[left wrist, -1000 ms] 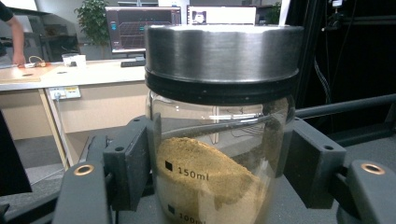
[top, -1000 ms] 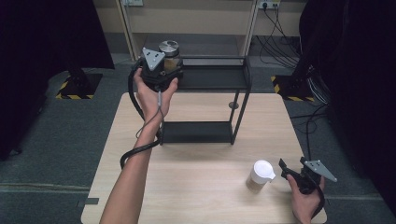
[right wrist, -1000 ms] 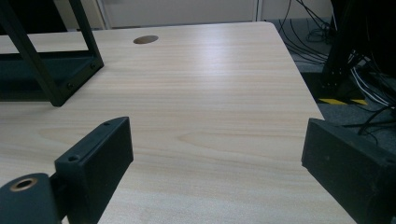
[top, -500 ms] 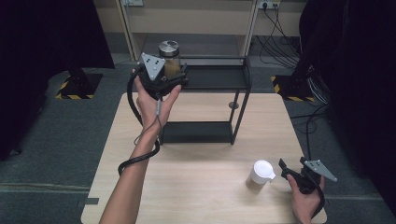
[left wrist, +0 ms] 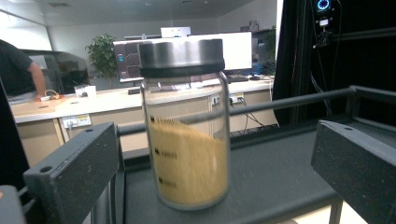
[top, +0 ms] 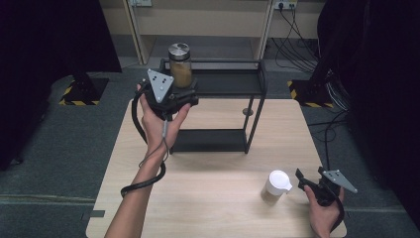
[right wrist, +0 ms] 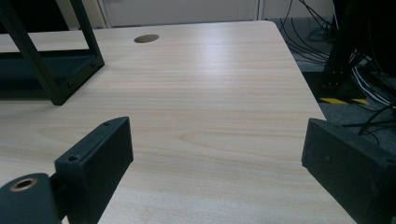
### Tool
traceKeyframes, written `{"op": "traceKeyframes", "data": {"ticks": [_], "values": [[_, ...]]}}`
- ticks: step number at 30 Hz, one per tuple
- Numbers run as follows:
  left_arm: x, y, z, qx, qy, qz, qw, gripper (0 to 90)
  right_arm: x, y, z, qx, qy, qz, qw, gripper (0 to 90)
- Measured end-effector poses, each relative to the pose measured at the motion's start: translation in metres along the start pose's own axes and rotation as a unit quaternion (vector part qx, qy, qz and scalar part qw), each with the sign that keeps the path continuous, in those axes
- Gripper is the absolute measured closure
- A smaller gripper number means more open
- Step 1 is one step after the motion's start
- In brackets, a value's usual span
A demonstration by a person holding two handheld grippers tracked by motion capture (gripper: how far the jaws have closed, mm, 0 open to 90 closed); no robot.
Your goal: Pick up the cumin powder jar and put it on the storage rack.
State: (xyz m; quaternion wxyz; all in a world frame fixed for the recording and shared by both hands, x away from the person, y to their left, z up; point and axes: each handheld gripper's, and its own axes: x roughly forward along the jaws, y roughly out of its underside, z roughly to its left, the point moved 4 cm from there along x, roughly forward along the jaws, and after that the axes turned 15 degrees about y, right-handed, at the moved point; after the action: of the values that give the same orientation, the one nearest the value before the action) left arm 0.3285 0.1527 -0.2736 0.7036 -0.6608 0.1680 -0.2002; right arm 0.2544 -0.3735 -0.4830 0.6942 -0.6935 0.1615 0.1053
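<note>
A glass jar [top: 180,67] with a steel lid and yellow grains stands upright on the top shelf of a black metal rack [top: 225,83], at its left end. My left gripper [top: 188,95] hovers just in front of the rack, aimed at the jar. Its jaws have just been opening; in the left gripper view the jar [left wrist: 187,130] stands between the wide jaws, free of both pads [left wrist: 79,172]. My right gripper [top: 303,179] is open low over the table's front right, with bare wood between its jaws [right wrist: 215,144].
A small jar with a white lid [top: 276,187] stands on the table just left of the right gripper. The rack's lower shelf [top: 208,141] is bare. The wooden table [top: 213,198] has a round cable hole [top: 246,112] and dark curtains on both sides.
The left gripper has let go of the jar and drawn back from it towards the person, a little lower. The jar stays on the top shelf. The right gripper has not moved.
</note>
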Motion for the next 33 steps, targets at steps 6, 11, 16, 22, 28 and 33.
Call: {"op": "traceKeyframes", "data": {"ticks": [6, 11, 16, 22, 28, 33], "values": [[-0.014, 0.014, -0.008, 0.008, 0.001, -0.005, 1.0000, 0.3, 0.000, 0.000, 0.000, 0.000, 0.000, 0.001, 1.0000, 9.1], [-0.017, 0.021, -0.005, 0.004, -0.002, 0.000, 1.0000, 0.3, 0.000, 0.000, 0.000, 0.000, 0.000, 0.000, 1.0000, 9.1], [-0.022, 0.027, -0.006, 0.008, 0.000, 0.003, 1.0000, 0.3, 0.000, 0.000, 0.000, 0.000, 0.000, 0.000, 1.0000, 9.1], [-0.035, 0.038, -0.011, 0.014, 0.009, -0.001, 0.9999, 0.3, 0.000, 0.000, 0.000, -0.001, 0.000, 0.000, 1.0000, 9.1], [-0.041, 0.046, -0.009, 0.013, 0.008, 0.002, 0.9999, 0.3, 0.000, 0.000, 0.001, -0.002, 0.001, -0.001, 1.0000, 9.1], [-0.046, 0.054, -0.009, 0.022, 0.015, 0.003, 0.9996, 0.3, 0.000, 0.000, 0.001, -0.003, 0.001, 0.000, 1.0000, 9.1]]}}
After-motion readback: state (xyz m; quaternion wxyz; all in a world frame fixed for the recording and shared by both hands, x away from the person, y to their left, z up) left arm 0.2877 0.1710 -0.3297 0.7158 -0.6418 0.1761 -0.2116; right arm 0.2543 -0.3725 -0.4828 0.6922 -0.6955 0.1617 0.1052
